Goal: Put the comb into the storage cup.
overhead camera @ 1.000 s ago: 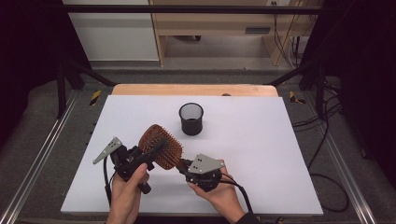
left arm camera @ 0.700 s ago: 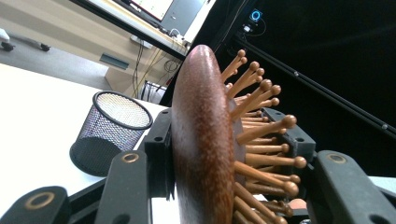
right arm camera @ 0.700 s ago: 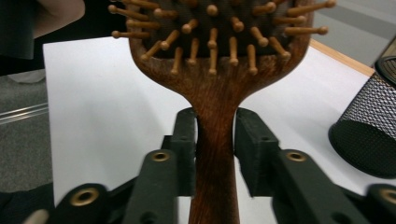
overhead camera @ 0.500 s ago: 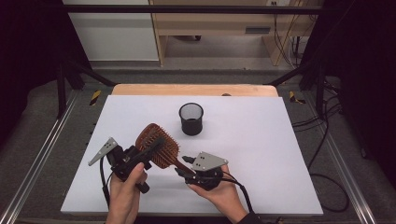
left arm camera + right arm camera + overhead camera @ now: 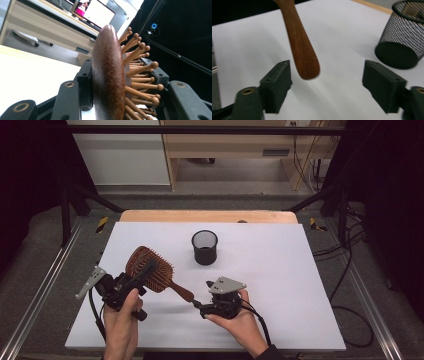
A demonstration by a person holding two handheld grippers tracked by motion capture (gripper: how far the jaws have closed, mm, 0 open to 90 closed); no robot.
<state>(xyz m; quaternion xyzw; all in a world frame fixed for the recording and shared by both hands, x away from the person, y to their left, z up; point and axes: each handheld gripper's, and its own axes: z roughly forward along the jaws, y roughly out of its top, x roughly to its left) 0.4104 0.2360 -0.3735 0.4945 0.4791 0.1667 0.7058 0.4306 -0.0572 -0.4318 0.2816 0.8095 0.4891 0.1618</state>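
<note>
Now that the right gripper (image 5: 198, 306) has just been opening, jaws clear of the handle, the hairbrush (image 5: 150, 270) hangs above the tabletop (image 5: 280, 270), near the mesh cup (image 5: 205, 247), its head clamped by the left gripper (image 5: 131, 282) alone: handover done.

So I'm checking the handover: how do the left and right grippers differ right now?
The left gripper is clamped on the hairbrush head, one jaw on its wooden back, the other among the bristles; the right gripper has just been opening and grips nothing, the handle end hanging clear between its jaws. The left is raised; the right sits low by the table. Both are hand-held, with black jaws.
</note>
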